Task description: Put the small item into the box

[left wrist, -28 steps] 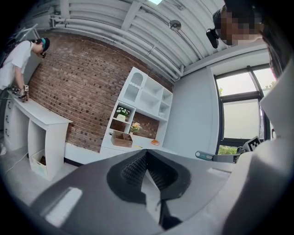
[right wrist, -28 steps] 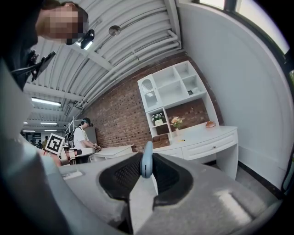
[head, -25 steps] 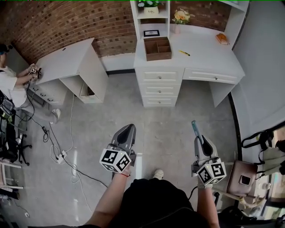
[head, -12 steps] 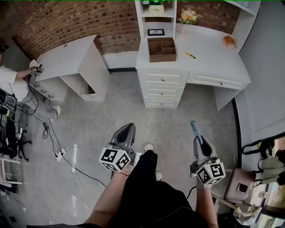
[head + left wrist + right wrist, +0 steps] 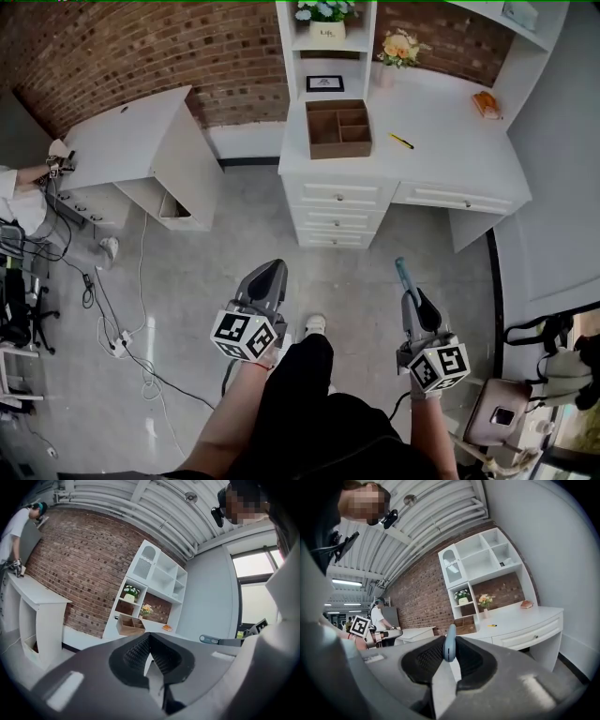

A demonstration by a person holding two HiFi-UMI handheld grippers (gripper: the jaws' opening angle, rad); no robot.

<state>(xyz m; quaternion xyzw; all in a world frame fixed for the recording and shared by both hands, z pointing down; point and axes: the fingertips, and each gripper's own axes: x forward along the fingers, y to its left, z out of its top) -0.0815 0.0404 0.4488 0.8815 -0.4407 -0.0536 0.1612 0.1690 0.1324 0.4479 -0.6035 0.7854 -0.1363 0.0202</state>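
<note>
A brown wooden box with compartments sits on the white desk against the brick wall, far ahead of both grippers. My right gripper is shut on a slim blue item that sticks out past its tips. In the right gripper view the blue item stands upright between the pads, with the box small behind it. My left gripper hangs over the floor at the left, shut with nothing in it. The left gripper view shows its jaws meeting, and the box far off.
A yellow pen, a flower vase and an orange object lie on the desk. A second white table stands at the left, with a person beside it. Cables trail over the grey floor. A bag sits at the lower right.
The desk and box have shifted in view as the person walks toward them, a leg swinging forward. Both grippers keep their pose, and the blue item stays held.
</note>
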